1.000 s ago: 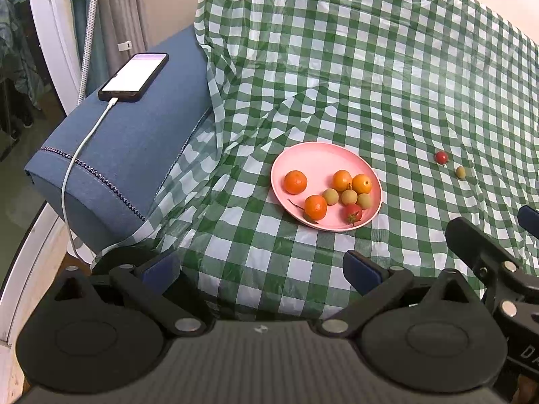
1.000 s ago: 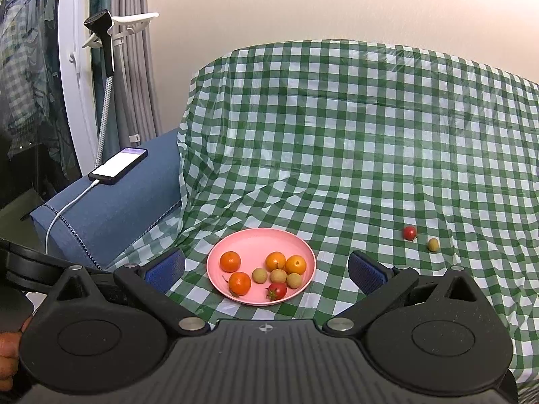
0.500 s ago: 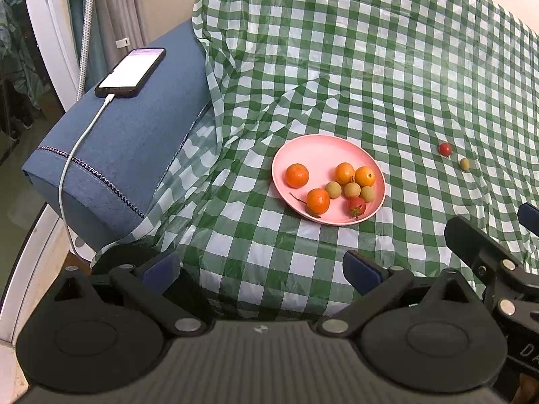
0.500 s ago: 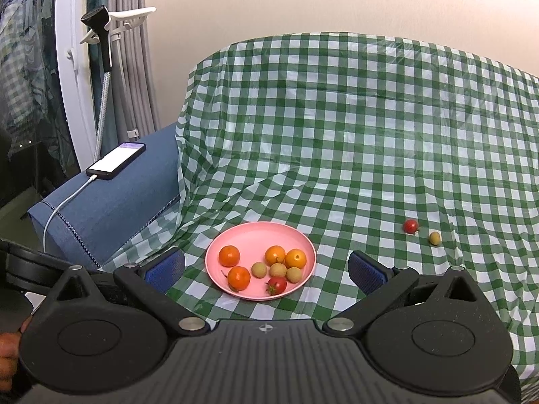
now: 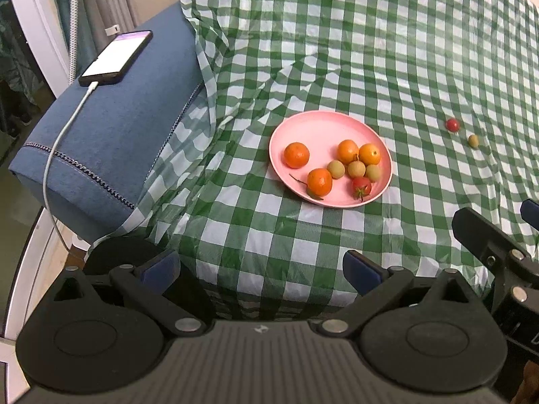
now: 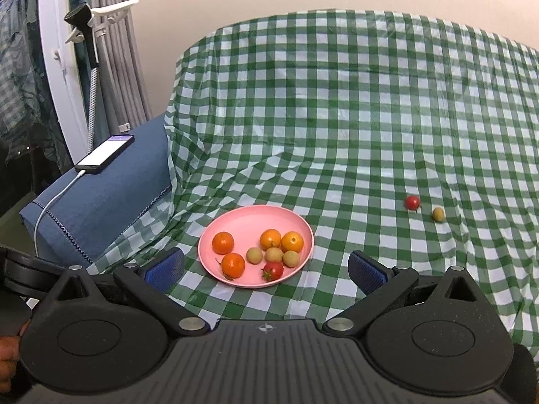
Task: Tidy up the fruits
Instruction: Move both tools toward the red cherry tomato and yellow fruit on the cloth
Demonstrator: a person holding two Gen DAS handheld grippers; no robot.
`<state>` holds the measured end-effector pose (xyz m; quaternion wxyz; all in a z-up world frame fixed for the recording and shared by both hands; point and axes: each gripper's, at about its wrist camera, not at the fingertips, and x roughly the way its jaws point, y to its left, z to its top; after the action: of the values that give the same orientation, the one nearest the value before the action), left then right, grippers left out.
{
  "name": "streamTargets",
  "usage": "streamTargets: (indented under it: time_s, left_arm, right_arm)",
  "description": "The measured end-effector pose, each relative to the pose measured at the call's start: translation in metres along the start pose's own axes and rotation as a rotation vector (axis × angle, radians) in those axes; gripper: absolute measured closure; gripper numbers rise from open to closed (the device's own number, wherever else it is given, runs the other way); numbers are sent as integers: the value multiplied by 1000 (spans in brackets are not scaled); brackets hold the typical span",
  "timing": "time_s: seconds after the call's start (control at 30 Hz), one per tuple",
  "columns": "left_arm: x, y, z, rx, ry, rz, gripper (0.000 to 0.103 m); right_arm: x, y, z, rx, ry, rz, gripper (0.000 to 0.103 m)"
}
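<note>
Most of the fruit already sat on the pink plate, near the front of the checked cloth. Two strays lay well off to its right: a red tomato with a small green fruit just beside it. Both the left gripper and right gripper hung released, holding nothing. I'd send the right one over, straddle the tomato alone, and squeeze gently so it didn't roll or squash.

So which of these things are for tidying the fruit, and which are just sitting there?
For the job:
pink plate
fruits on the plate
loose red tomato
loose small green fruit
left tool, open
right tool, open

Just lying about:
phone
white charging cable
blue cushion
green checked cloth
</note>
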<state>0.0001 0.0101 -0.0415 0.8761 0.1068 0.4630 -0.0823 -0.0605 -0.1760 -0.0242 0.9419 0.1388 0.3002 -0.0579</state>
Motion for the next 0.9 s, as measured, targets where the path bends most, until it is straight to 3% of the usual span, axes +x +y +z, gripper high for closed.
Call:
streamTargets:
  time_s: [0.27, 0.5, 0.77, 0.9]
  left_arm:
    - [22, -25, 14, 77, 41, 25, 0]
    - [51, -66, 53, 124, 56, 19, 0]
    - [105, -155, 131, 192, -5, -56, 0]
    - [145, -211, 169, 228, -23, -110, 0]
  right_arm:
    - [22, -31, -2, 91, 10, -46, 1]
    - [55, -97, -2, 184, 11, -193, 1]
    - [123, -198, 6, 214, -16, -392, 1]
    - [177, -244, 15, 200, -7, -434, 1]
